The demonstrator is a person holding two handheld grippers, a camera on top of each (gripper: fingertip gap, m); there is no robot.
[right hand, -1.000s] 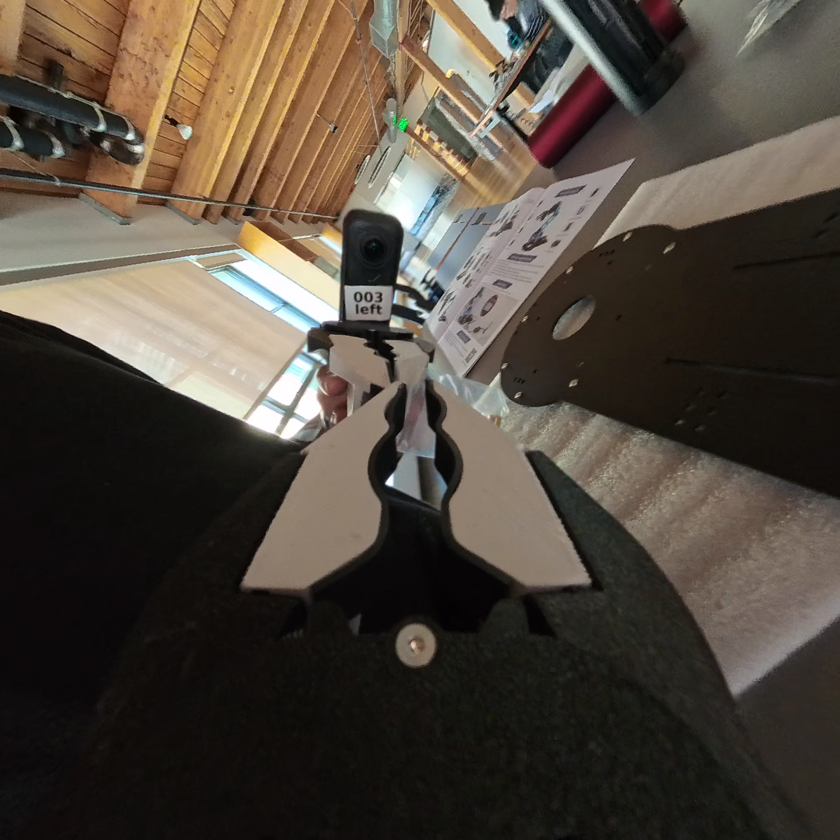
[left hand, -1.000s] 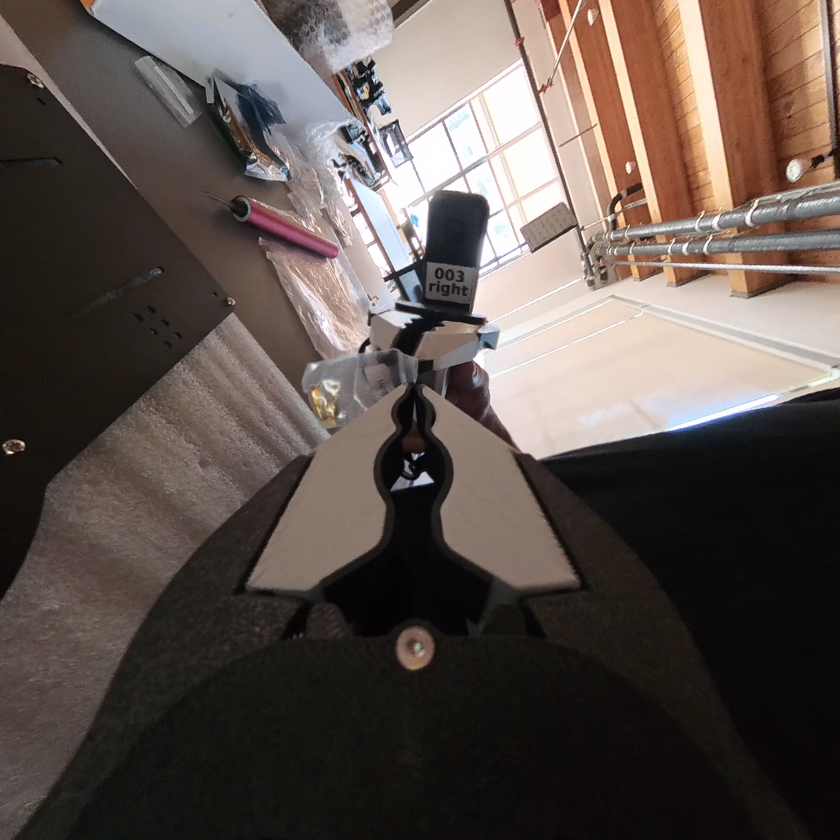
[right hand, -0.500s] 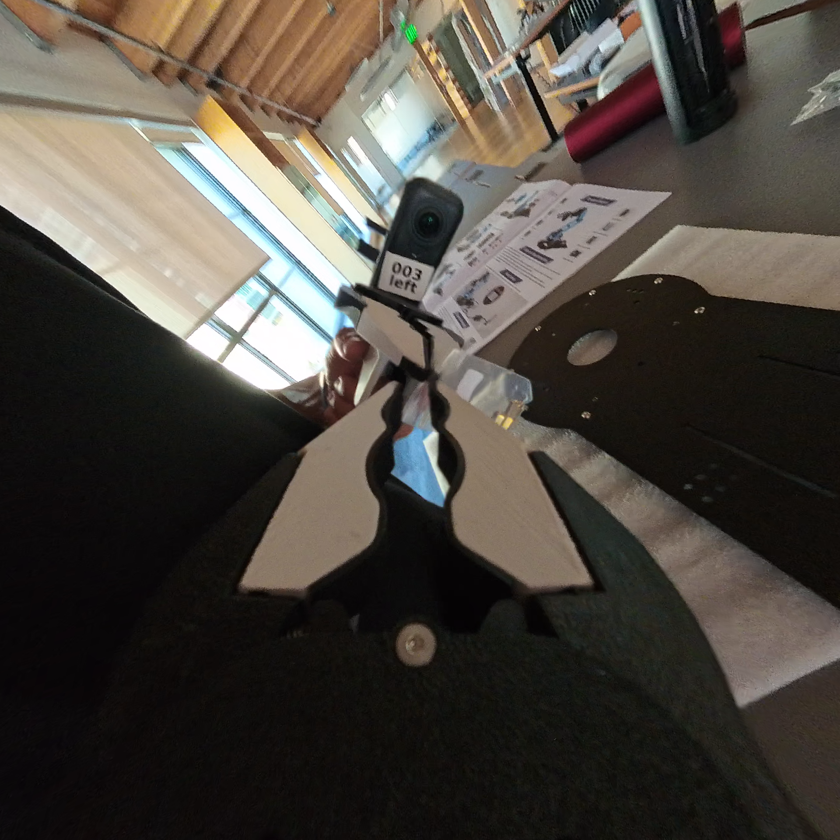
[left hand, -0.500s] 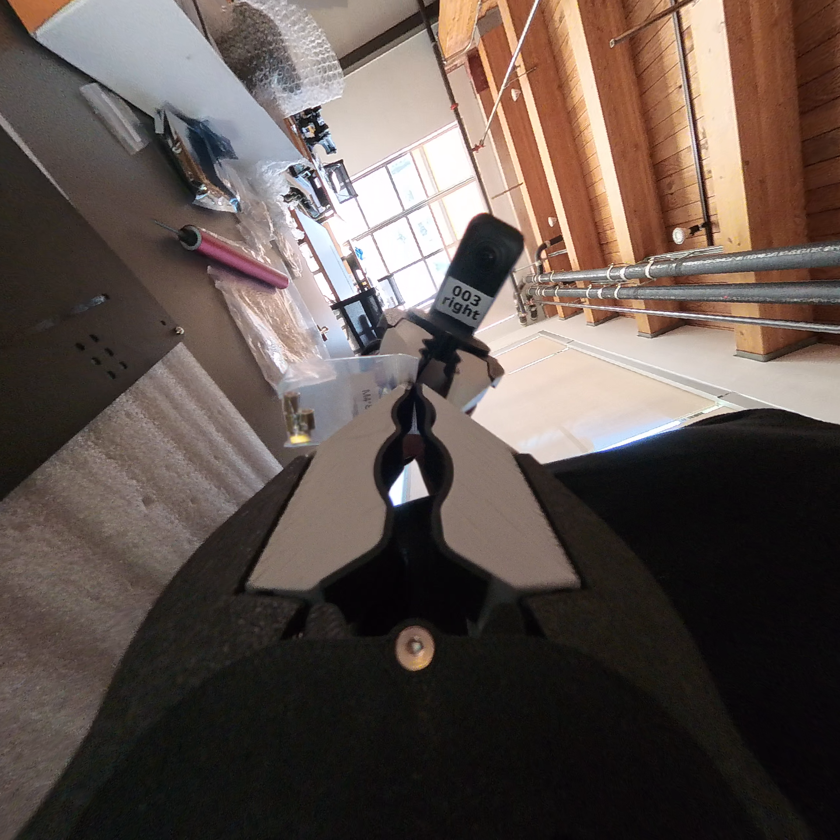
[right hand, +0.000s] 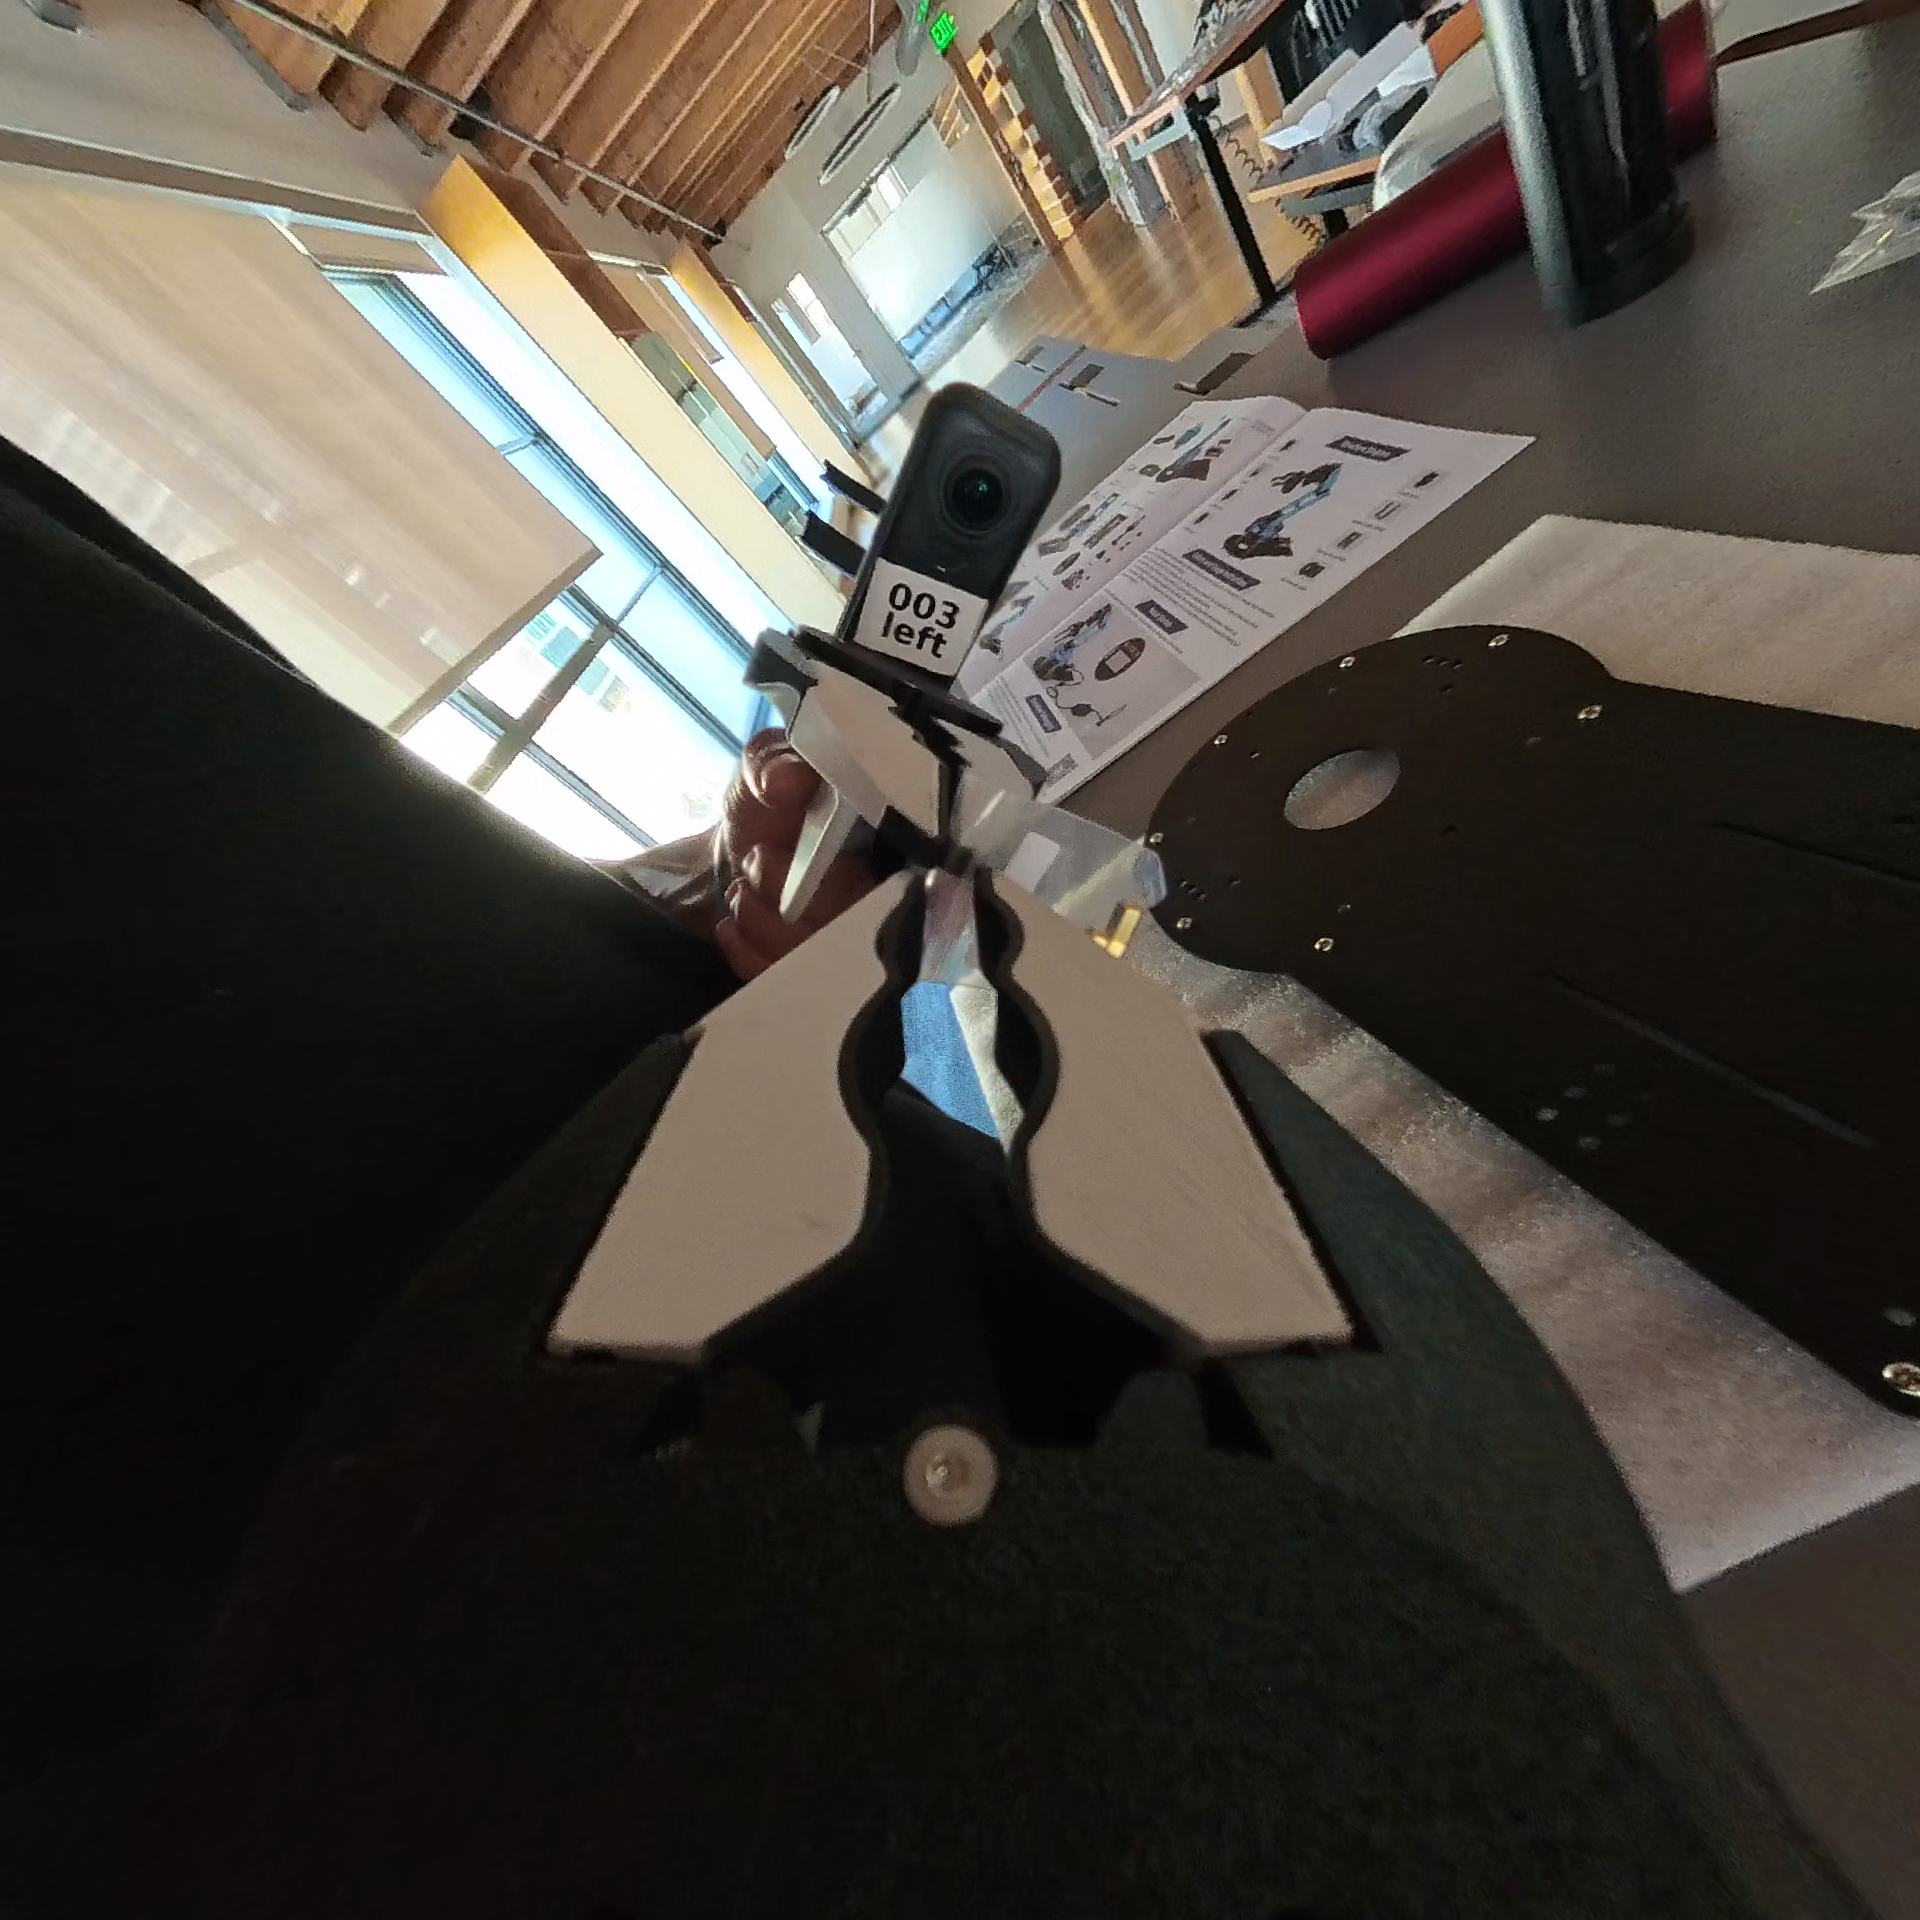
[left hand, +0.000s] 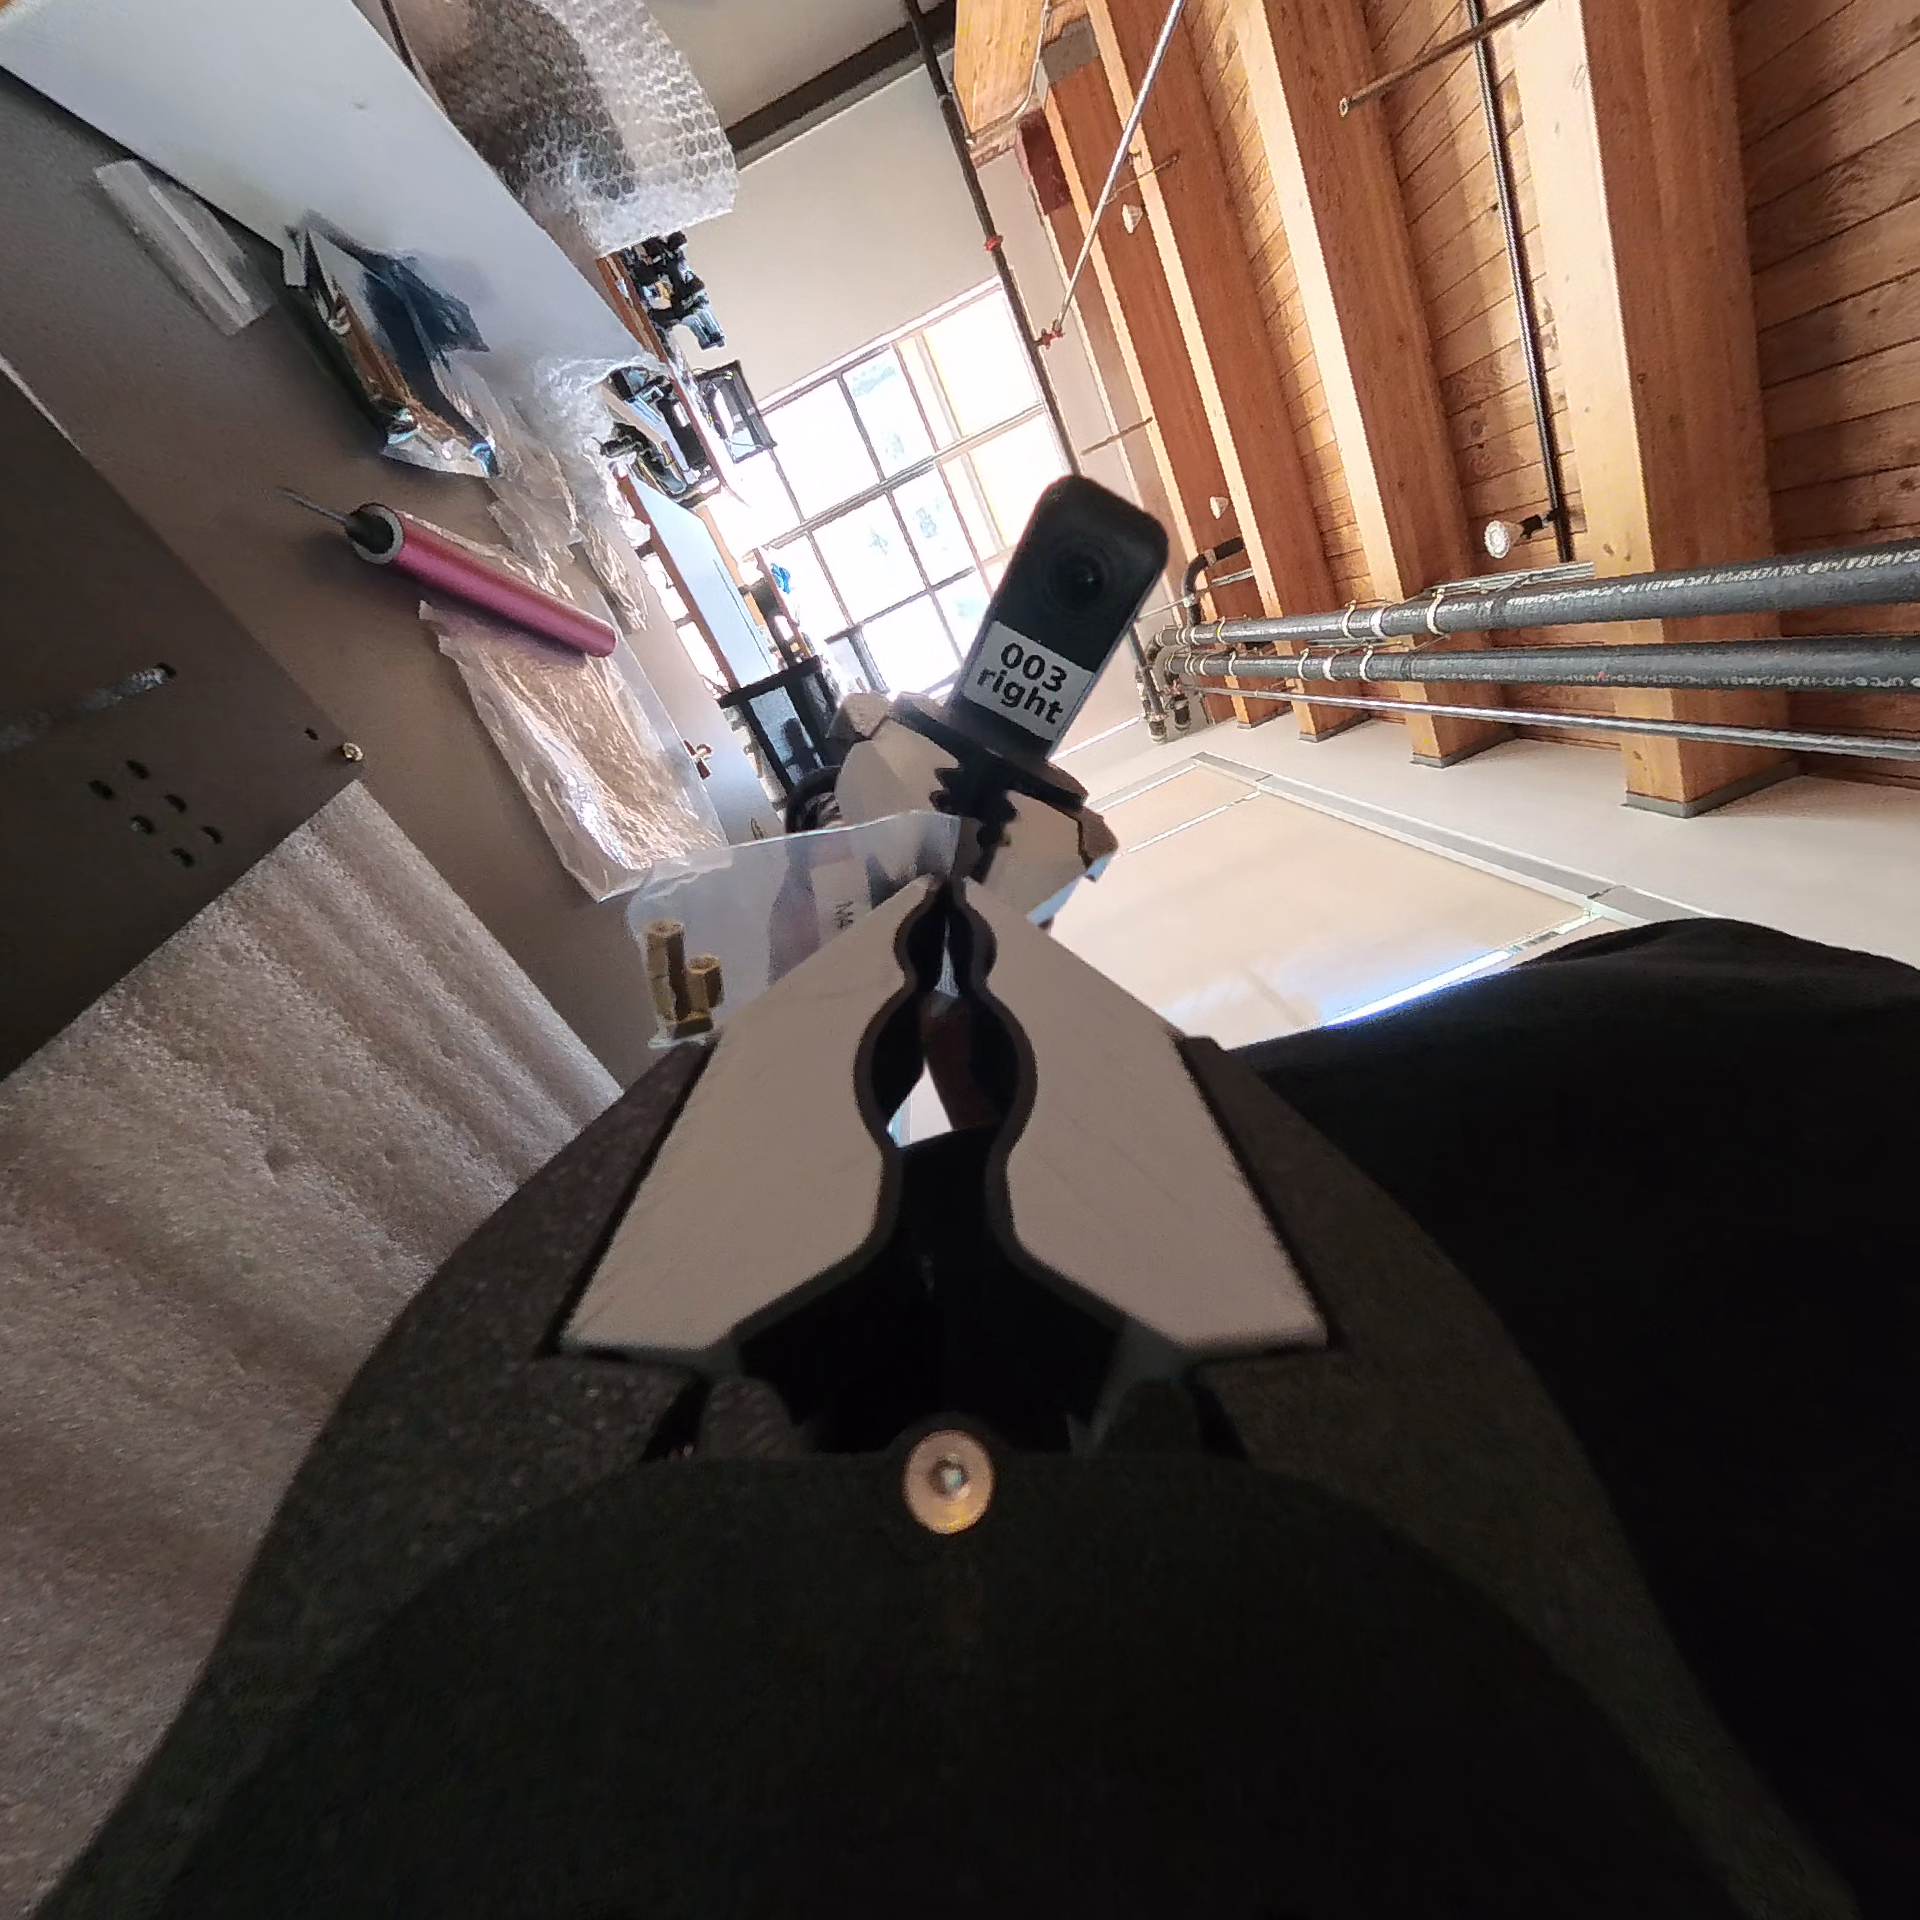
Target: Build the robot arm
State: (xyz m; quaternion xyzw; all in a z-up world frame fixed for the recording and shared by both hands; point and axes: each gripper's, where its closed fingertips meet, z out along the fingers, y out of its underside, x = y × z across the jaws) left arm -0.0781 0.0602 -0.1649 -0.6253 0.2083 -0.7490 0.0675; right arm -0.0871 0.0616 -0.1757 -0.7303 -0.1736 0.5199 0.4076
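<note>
Both grippers face each other, tip to tip, above the table. My left gripper (left hand: 951,896) is shut on the top edge of a small clear plastic bag (left hand: 790,904) that holds brass standoffs (left hand: 681,977) at its bottom. My right gripper (right hand: 948,868) is shut on the same bag (right hand: 1049,862), which hangs toward the table. The right gripper shows in the left wrist view (left hand: 971,836) and the left gripper shows in the right wrist view (right hand: 914,769), held by a hand (right hand: 764,821). The bag is stretched between the two tips.
A black metal plate with holes (right hand: 1558,883) lies on white foam sheet (right hand: 1507,1299); it also shows in the left wrist view (left hand: 114,748). A printed leaflet (right hand: 1226,582), a dark bottle (right hand: 1590,156), a pink-handled tool (left hand: 478,582) and several plastic bags (left hand: 592,748) lie around. Less than 4 cm separates the two grippers' tips.
Both grippers have tilted and swung together with the bag held between them; the bag has flattened out and its brass parts now hang lower toward the table.
</note>
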